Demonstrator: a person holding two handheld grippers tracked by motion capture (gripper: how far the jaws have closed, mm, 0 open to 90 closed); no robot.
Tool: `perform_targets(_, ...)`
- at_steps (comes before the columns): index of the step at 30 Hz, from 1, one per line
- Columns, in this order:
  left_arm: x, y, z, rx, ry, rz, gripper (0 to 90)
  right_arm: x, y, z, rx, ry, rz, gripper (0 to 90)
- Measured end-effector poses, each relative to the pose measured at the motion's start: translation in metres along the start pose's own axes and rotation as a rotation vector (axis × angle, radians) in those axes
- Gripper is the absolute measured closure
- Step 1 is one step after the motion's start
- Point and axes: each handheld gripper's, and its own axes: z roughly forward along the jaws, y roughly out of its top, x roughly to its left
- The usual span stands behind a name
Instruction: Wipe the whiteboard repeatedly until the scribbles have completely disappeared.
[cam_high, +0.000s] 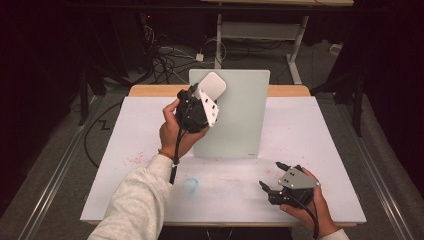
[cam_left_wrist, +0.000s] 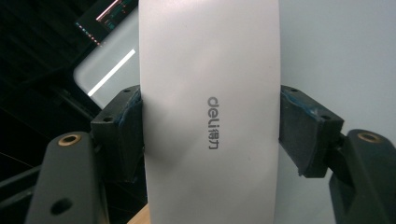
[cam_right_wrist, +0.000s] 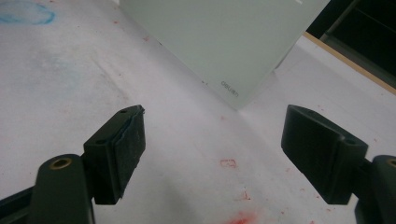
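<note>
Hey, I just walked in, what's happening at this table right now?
A person is working at a white table with a claw in each hand. The left claw is shut on a white eraser marked "deli", holding it up over the pale green glass board that lies on the table. The right claw rests open near the table's front edge, holding nothing. There are blue and red marker smudges on the table.

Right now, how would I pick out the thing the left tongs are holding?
Start at the pale green board lying on the white table. Over its far left corner, the left tongs grip an eraser by its sides: a smooth white block with rounded ends, printed "deli" in grey, held off the table.
</note>
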Motion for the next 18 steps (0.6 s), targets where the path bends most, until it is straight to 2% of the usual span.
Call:
perform_targets(3, 0.004, 0.001, 0.0, 0.0, 0.004, -0.016, 29.1, 0.0, 0.0, 0.0, -0.005, -0.005, 0.008, 22.4)
perform_targets(5, 0.003, 0.0, 0.0, 0.001, 0.01, -0.013, 29.1, 0.0, 0.0, 0.0, -0.007, -0.006, 0.008, 22.4)
perform_targets(7, -0.003, -0.004, 0.0, 0.006, 0.024, 0.007, 29.1, 0.001, 0.001, -0.001, -0.008, -0.007, 0.009, 22.4)
perform_targets(10, -0.014, -0.013, -0.001, 0.009, 0.025, 0.024, 29.1, 0.001, 0.001, -0.001, -0.009, -0.005, 0.009, 22.4)
perform_targets(11, -0.021, -0.019, -0.002, 0.014, 0.022, 0.03, 29.1, 0.0, 0.001, -0.001, -0.005, -0.001, -0.004, 22.4)
perform_targets(12, -0.021, -0.019, -0.002, 0.014, 0.022, 0.03, 29.1, 0.0, 0.001, -0.001, -0.005, -0.001, -0.004, 22.4)
perform_targets(13, -0.025, -0.024, -0.002, 0.017, 0.021, 0.033, 29.1, 0.0, 0.001, -0.001, -0.006, 0.0, -0.004, 22.4)
perform_targets(14, -0.037, -0.034, -0.003, 0.024, 0.013, 0.051, 29.1, 0.002, 0.001, -0.001, -0.008, -0.005, 0.01, 22.4)
perform_targets(16, -0.051, -0.044, -0.004, 0.031, 0.016, 0.088, 29.1, 0.001, 0.001, -0.001, -0.009, -0.003, 0.006, 22.4)
perform_targets(17, -0.057, -0.049, -0.004, 0.034, 0.01, 0.091, 29.1, 0.001, 0.001, -0.001, -0.009, -0.004, 0.006, 22.4)
perform_targets(18, -0.057, -0.049, -0.004, 0.034, 0.01, 0.091, 29.1, 0.001, 0.001, -0.001, -0.009, -0.004, 0.006, 22.4)
